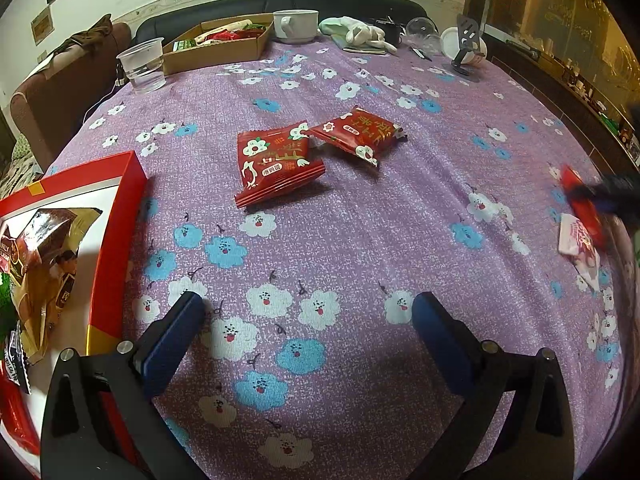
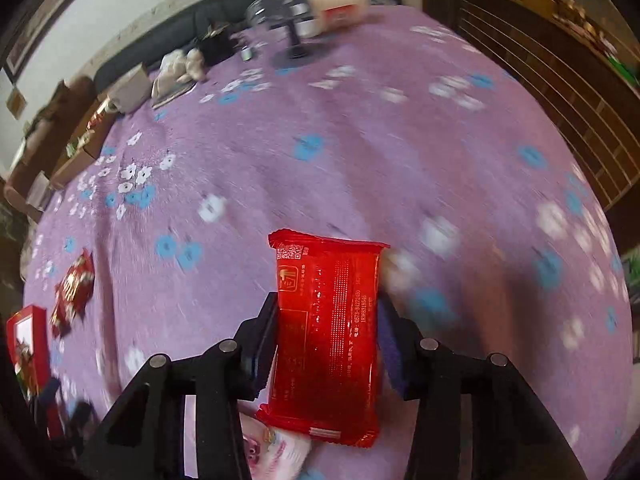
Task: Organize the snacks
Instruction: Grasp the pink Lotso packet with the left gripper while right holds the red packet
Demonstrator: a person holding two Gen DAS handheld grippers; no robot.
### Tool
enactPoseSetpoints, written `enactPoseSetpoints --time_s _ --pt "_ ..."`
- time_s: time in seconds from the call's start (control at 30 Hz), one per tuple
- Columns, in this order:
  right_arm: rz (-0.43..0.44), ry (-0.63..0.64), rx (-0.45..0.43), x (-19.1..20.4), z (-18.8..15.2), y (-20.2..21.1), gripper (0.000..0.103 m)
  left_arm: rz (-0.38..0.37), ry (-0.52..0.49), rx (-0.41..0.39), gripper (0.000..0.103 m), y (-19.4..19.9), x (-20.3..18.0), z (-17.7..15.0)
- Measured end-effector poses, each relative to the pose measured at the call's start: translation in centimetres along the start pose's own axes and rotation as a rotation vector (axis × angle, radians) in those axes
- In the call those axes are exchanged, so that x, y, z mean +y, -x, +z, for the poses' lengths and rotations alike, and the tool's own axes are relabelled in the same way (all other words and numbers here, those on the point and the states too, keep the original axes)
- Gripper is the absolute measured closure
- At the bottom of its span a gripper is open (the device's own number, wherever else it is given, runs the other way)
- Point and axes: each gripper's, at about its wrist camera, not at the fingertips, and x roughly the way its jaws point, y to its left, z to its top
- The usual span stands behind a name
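While right gripper (image 2: 328, 312) grips red packet (image 2: 326, 336) | QR code visible

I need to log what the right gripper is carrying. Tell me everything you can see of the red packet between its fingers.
The red packet is a flat, glossy foil-like wrapper with crimped ends, showing its printed back: small text, a QR code and a dotted panel. It stands lengthwise between the right gripper's fingers, pads pressing both long edges, above the purple floral tablecloth. A pink-and-white packet lies just under its near end.
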Motion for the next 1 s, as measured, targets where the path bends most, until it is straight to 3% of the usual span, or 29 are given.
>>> enactPoseSetpoints --time_s 0.1,0.17,0.3,0.33,0.4,0.47,0.53,0.67,0.77,1.0 --pt "-0.03 -0.011 -0.024 -2.5 -2.3 1.3 0.055 0.007 -0.004 0.0 0.0 -0.1 -0.1 0.0" --pt "-0.006 -0.004 -0.07 -3.4 -3.4 1.8 0.055 0.012 -0.004 0.0 0.0 -0.1 -0.2 0.0" --pt "-0.064 0.054 -0.157 -2.1 -4.7 1.8 0.051 0.018 0.013 0.022 0.0 0.0 -0.3 0.1" --pt "-0.101 0.09 -0.186 -1.4 -5.2 1.7 0.05 -0.003 0.035 0.044 0.0 0.3 -0.4 0.2" --pt "-0.12 0.109 -0.233 -1.1 -5.8 1.6 0.049 -0.121 0.095 0.064 0.0 1.6 -1.2 0.5" --pt "-0.064 0.073 -0.239 -2.0 -5.7 1.8 0.047 -0.186 0.126 0.06 0.0 3.1 -2.7 1.1" --pt "-0.016 0.043 -0.248 -2.9 -5.6 1.9 0.047 -0.198 0.128 0.081 0.0 4.0 -5.0 2.0" --pt "0.092 -0.022 -0.265 -4.7 -5.7 2.3 0.046 -0.13 0.036 0.112 0.0 4.4 -11.5 3.5" --pt "0.167 -0.065 -0.276 -5.8 -5.8 2.4 0.043 -0.15 -0.021 0.182 0.0 3.2 -15.4 4.0" --pt "0.224 -0.092 -0.283 -6.2 -5.9 2.5 0.039 -0.095 0.068 0.259 0.0 -0.1 -19.5 5.0"
